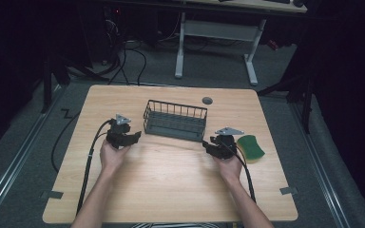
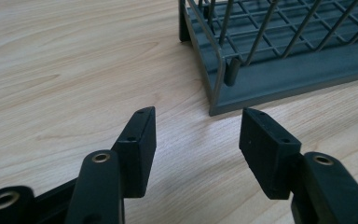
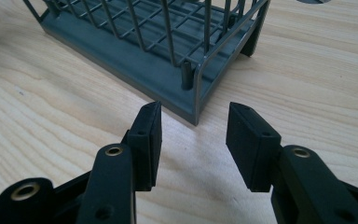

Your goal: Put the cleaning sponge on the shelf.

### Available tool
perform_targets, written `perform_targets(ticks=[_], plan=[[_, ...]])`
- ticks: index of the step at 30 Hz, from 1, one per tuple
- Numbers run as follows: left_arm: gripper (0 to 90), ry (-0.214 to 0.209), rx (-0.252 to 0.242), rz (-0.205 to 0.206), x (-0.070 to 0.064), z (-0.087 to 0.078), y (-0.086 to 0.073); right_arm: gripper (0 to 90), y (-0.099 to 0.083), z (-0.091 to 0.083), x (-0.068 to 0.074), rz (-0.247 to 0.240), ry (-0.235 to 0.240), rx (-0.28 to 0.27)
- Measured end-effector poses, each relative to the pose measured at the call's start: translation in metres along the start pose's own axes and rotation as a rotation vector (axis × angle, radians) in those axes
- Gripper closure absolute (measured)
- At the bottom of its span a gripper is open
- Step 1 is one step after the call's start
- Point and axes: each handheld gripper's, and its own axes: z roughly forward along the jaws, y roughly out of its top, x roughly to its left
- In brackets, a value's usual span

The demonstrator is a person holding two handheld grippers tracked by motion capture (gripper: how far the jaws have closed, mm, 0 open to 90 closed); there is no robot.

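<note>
A: where's everything sitting?
B: wire basket (image 1: 176,119) mid table (image 1: 171,190), sponge (image 1: 251,147) off to its right, just beside the right gripper (image 1: 213,143).
A: and the jaws?
B: left gripper (image 1: 132,136) and right both spread wide, nothing in them, each aimed at a basket corner.

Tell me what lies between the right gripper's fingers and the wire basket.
Nothing: in the right gripper view, bare wood separates the open right gripper from the near corner of the wire basket.
</note>
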Motion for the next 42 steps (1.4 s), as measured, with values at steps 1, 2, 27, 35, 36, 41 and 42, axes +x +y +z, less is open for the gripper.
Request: perform_targets(ticks=[1,2,27,35,36,41,42], plan=[[47.3,0.004,-0.008,-0.001,-0.001,0.002,0.000,57.0,0.001,0.002,0.000,0.002,-0.002,-0.001],[48.2,0.002,-0.005,-0.005,-0.001,0.004,0.001,57.6,0.002,0.003,-0.001,0.005,-0.001,-0.002],[74.1,-0.005,-0.019,-0.015,-0.011,0.037,0.010,80.3,0.009,0.024,-0.001,-0.006,0.008,0.033],[85.2,0.008,-0.001,0.002,-0.015,0.040,0.014,86.2,0.011,0.025,-0.001,-0.022,-0.011,0.042],[85.6,0.006,-0.001,0.000,-0.014,0.040,0.014,86.3,0.011,0.025,-0.002,-0.024,-0.009,0.042],[85.9,0.001,0.001,0.006,-0.015,0.038,0.014,86.4,0.011,0.024,-0.001,-0.028,-0.010,0.046],[85.9,-0.002,0.001,0.007,-0.016,0.038,0.013,86.4,0.011,0.023,-0.001,-0.029,-0.010,0.047]])
